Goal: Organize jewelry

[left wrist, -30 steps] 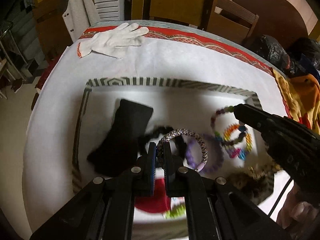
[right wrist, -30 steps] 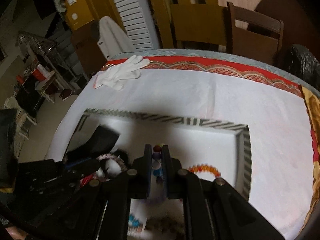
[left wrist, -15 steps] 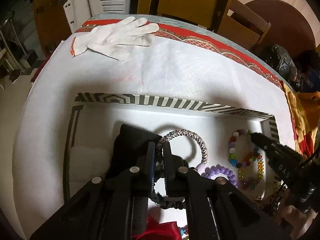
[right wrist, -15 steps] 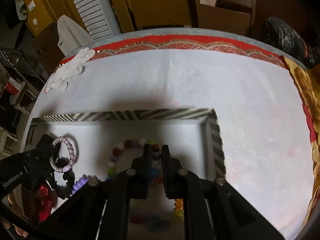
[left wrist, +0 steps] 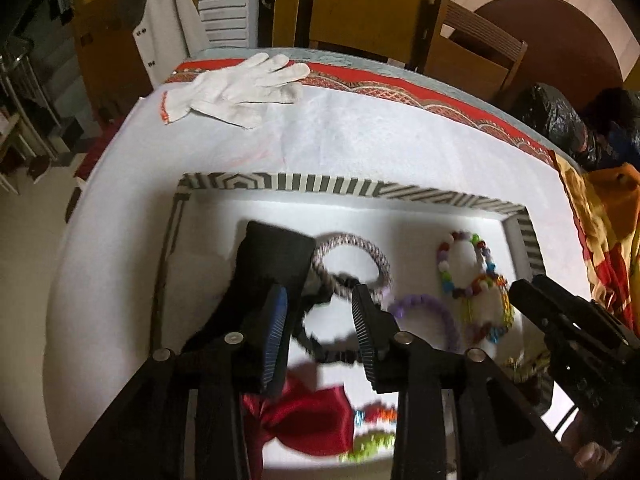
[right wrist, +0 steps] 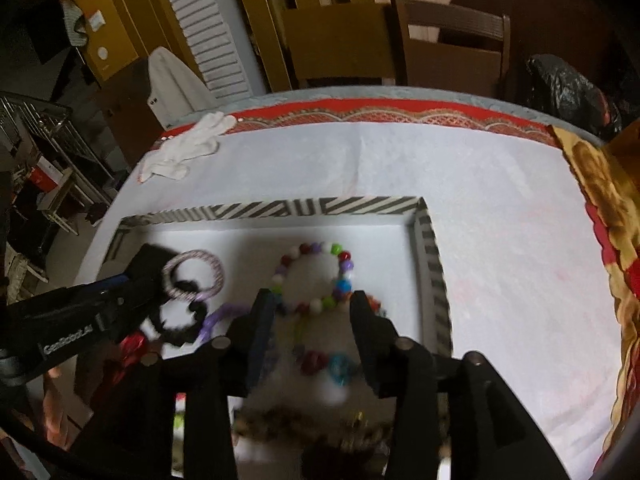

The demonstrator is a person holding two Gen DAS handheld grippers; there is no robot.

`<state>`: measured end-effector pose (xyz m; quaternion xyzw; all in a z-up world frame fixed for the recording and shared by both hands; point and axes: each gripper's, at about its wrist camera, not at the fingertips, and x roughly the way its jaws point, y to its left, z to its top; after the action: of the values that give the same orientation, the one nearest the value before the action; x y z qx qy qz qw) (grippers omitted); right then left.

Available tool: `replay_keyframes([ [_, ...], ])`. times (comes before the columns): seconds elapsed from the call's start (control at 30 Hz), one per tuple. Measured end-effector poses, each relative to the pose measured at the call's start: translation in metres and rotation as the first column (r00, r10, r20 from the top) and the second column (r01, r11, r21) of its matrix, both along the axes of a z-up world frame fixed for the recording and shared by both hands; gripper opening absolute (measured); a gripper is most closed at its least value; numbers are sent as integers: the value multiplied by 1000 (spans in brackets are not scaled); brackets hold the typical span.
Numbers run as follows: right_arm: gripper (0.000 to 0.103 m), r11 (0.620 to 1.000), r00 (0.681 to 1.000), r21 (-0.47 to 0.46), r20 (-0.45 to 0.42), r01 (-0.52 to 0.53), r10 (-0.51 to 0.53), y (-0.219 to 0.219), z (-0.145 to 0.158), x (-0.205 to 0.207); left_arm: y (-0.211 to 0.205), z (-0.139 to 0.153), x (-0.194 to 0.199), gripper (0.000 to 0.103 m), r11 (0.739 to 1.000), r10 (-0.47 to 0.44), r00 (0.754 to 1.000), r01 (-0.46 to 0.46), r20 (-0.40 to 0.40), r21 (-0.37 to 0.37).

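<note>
Silver-grey braided cord bracelet [left wrist: 352, 258], lying loose in striped-rimmed white tray [left wrist: 280, 184] just ahead of left hand-held gripper [left wrist: 316, 312], fingers spread and empty. Likely light, limp, a little slippery; best pinched across the cord at its near arc. Right hand-held gripper [right wrist: 312, 312] likewise spread above multicoloured round-bead bracelet [right wrist: 316, 276], beads hard, probably on stretchy elastic. White cloth-covered surface [right wrist: 500, 216] beyond.

White lettering reading "GenRobot.AI" is seen printed along the black body of the left gripper [right wrist: 132, 300] in the right wrist view. Embossed characters on the right gripper [left wrist: 520, 292] are too dark to be read.
</note>
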<state>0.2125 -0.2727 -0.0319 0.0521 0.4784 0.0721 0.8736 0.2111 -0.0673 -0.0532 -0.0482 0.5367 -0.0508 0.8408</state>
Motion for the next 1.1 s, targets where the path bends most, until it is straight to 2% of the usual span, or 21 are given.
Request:
replay_keyframes([
  [0.13,47,1000,999,13,32,22,-22,-4,8,-26,-3,11,-23,42,999,-12,999,10,36,49],
  [0.47,53,999,997,22,62,40,-41,-3,20,-85,-3,32,-84,42,999,13,996,-18,88,51],
  [0.67,56,1000,996,-27,84,15,-12,5,36,-103,-3,51,-110,42,997,29,990,-38,136,67],
  [0.87,61,999,992,-32,123,17,-13,6,57,-116,0,68,-123,42,996,57,982,-70,182,64],
  [1.1,62,999,991,-44,134,2,4,12,64,-121,4,76,-130,42,993,78,977,-94,197,69],
])
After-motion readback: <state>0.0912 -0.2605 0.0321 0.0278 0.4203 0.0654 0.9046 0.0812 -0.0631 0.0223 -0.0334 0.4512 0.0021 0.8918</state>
